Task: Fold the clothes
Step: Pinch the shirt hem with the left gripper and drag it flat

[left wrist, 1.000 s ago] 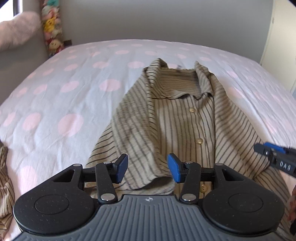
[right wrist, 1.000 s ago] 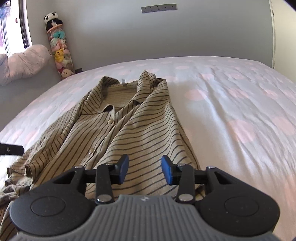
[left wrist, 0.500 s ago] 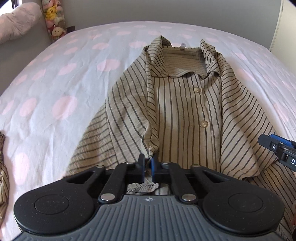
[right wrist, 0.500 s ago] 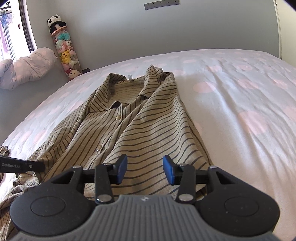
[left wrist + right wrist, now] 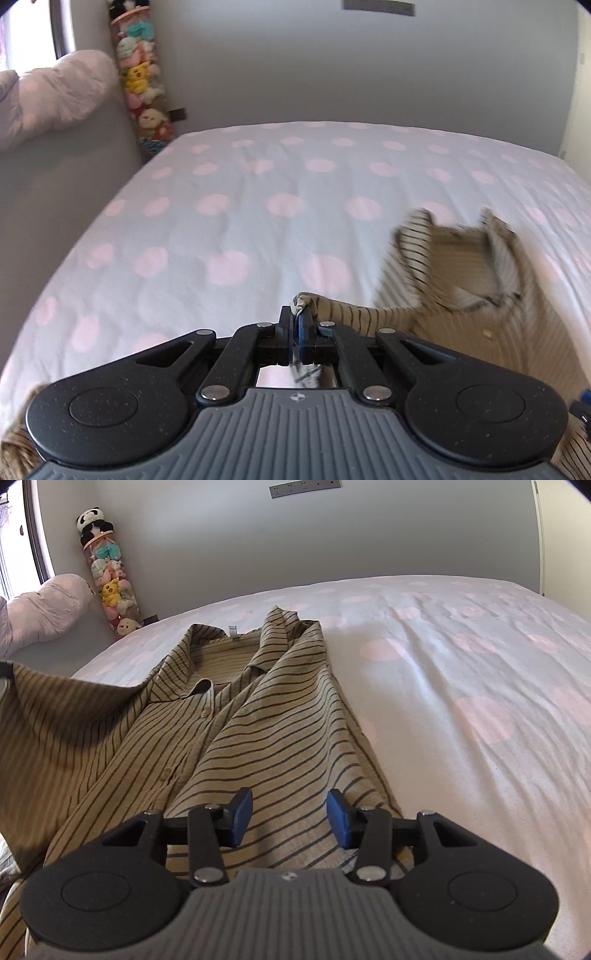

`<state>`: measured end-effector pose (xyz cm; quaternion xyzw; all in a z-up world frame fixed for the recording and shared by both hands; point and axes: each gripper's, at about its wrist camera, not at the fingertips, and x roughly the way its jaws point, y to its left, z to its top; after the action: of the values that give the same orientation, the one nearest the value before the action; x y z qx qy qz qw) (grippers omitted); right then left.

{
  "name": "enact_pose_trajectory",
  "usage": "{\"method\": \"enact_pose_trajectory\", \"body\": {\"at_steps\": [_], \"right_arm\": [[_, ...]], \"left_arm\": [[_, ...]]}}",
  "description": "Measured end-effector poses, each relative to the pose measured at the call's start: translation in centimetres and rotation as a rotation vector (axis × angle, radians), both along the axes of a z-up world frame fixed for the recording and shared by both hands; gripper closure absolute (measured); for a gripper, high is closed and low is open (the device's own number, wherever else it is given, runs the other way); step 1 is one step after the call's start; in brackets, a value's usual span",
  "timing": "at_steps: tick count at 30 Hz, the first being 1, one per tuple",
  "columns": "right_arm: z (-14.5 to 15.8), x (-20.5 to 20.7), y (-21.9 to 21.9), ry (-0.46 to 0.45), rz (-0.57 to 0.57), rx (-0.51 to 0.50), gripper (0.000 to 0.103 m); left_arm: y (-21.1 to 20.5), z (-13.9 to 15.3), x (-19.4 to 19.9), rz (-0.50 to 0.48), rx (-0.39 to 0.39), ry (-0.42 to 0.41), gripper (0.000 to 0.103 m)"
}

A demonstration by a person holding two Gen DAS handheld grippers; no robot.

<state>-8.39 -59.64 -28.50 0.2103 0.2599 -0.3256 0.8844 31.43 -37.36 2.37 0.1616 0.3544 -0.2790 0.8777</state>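
Lifted — left tool [image 5: 295, 326] pinching shirt [image 5: 280, 716].

Black left gripper [image 5: 295, 328], right gripper [image 5: 290, 818], blue pads [image 5: 242, 810]

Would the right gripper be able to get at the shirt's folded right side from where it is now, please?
Probably yes: the right gripper is open just above the striped shirt, with nothing lying between them.

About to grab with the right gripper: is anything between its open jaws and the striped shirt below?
Nothing visible. The right gripper hangs open directly over the striped shirt, with only bare fabric between the jaws.
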Motion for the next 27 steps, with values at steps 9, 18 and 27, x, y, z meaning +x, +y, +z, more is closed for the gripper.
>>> {"method": "enact_pose_trajectory", "body": {"at_steps": [9,18,27], "right_arm": [[-0.9,0.6,-0.5,0.023,-0.028,-0.037,0.051],[-2.8,2.0,-1.2,0.087,-0.028,-0.057,0.051],[-3.0,2.3,-1.3,0.102,-0.017,-0.083,0.049]], "left_arm": [[-0.2,-2.4,11.6,0.170,0.115,-0.040,0.103],[0.7,-8.3,17.1,0.268,0.205,-0.017,0.103],[1.2,-13.9,18.5,0.304,0.258,0.015,0.080]]}}
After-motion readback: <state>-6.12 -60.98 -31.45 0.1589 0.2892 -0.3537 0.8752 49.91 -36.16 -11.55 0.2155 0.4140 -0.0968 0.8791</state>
